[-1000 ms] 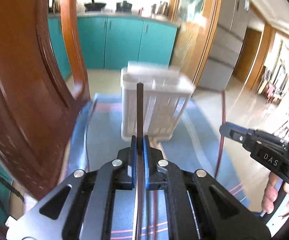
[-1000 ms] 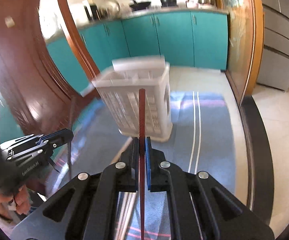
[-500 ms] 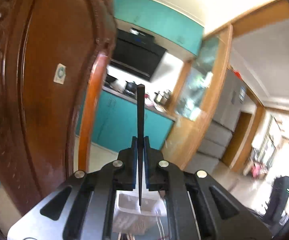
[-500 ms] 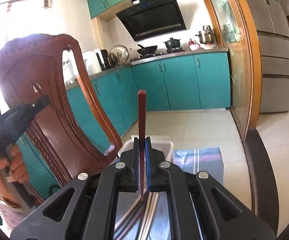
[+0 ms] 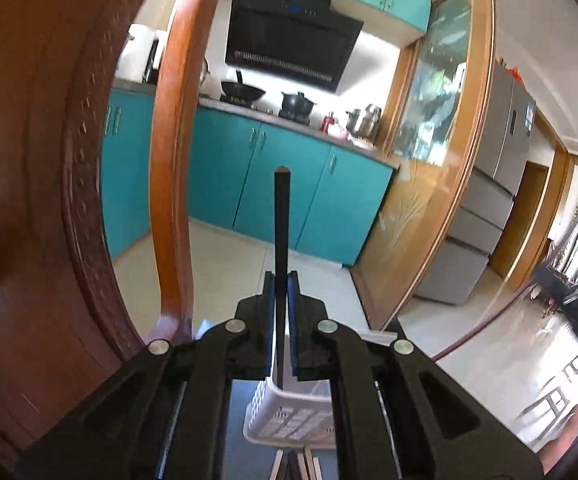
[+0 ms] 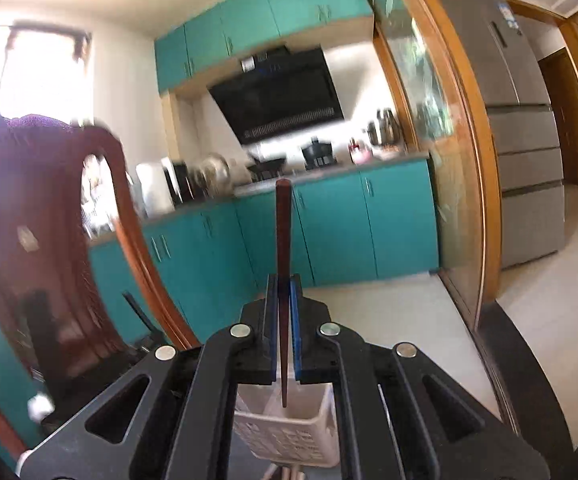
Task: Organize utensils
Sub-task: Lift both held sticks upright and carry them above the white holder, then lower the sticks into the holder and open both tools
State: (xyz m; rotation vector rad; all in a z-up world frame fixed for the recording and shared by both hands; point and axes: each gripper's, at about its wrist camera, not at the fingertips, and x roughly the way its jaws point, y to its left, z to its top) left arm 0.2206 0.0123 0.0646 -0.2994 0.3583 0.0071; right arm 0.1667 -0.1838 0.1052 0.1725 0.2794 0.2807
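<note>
Home kitchen, open to a living area. Teal base cabinets (image 5: 289,184) and wall cabinets (image 6: 265,12), black range hood (image 5: 289,46), wok (image 5: 243,92) and pots on the hob, steel fridge (image 6: 517,120), carved wooden chair (image 5: 41,200), tiled floor (image 6: 549,280). Blurred bench clutter in the right wrist view, probably small appliances.

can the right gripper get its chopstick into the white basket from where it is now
Probably yes. The right gripper is shut on the brown chopstick, whose lower tip hangs just above the white basket. The basket's open top lies directly below, and nothing is visible between them.
</note>
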